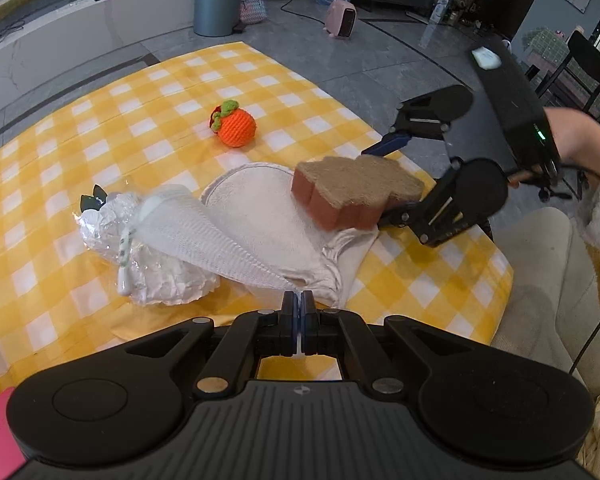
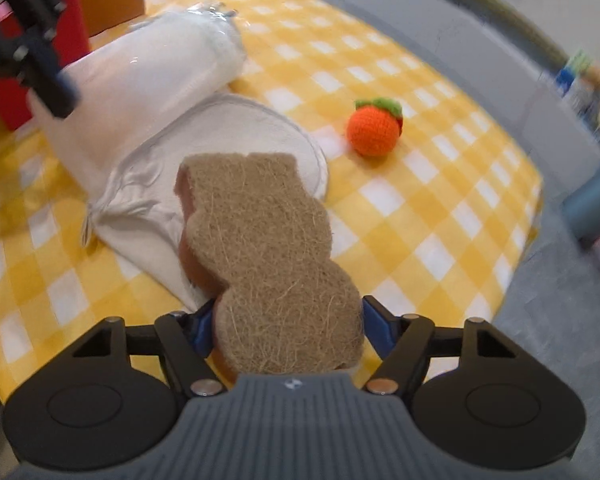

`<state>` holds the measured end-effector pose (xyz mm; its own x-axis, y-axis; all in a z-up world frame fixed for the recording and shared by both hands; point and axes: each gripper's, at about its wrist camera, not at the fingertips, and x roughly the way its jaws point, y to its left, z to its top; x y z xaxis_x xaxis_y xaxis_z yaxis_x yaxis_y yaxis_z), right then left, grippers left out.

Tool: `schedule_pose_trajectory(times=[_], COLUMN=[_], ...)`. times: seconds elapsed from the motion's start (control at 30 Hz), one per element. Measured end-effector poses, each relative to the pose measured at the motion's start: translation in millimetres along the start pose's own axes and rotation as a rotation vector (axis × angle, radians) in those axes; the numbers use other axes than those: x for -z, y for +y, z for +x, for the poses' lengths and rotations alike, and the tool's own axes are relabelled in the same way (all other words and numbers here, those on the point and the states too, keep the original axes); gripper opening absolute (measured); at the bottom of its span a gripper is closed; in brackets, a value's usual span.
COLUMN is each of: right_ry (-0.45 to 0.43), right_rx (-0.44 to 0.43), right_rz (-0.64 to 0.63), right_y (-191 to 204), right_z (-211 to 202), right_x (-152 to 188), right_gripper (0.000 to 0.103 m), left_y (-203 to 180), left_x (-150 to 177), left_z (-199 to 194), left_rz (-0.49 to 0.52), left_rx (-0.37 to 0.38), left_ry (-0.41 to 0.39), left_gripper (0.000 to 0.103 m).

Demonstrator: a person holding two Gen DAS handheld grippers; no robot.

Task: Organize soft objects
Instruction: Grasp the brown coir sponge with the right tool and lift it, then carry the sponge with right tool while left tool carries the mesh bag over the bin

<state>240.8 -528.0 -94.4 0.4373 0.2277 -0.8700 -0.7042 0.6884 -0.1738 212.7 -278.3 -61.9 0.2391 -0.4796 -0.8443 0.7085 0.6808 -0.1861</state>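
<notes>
Left gripper [image 1: 299, 300] jaws closed, right gripper [image 2: 288, 320] jaws apart

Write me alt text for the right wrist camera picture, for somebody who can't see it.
The right gripper straddles a brown bear-shaped scouring sponge whose far end lies on a white cloth pouch on a yellow-and-white checked tablecloth. A crocheted orange fruit with green leaves sits apart beyond it. The left gripper shows blurred at upper left.
</notes>
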Motion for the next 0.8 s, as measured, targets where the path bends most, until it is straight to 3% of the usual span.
schedule_pose_trajectory(times=[0.13, 0.33, 0.57, 0.7, 0.8], right_ry=[-0.138, -0.244, -0.336, -0.361, -0.379], right_rx=[0.062, 0.244, 0.483, 0.544, 0.562], right_rz=[0.044, 0.1, 0.207, 0.311, 0.313], right_y=[15, 47, 79, 83, 93], right_z=[-29, -79, -128, -145, -153], right_x=[11, 19, 17, 10, 0], right_gripper=[0.071, 0.071, 0.07, 0.07, 0.07], left_y=[-3, -4, -6, -6, -4], left_x=[2, 2, -1, -2, -2], left_z=[-9, -30, -52, -67, -82], left_rz=[0.001, -0.011, -0.022, -0.039, -0.052], left_rx=[-0.015, 0.009, -0.002, -0.008, -0.005], left_ry=[-0.003, -0.054, -0.099, -0.128, -0.158], left_gripper=[0.001, 0.001, 0.001, 0.001, 0.001])
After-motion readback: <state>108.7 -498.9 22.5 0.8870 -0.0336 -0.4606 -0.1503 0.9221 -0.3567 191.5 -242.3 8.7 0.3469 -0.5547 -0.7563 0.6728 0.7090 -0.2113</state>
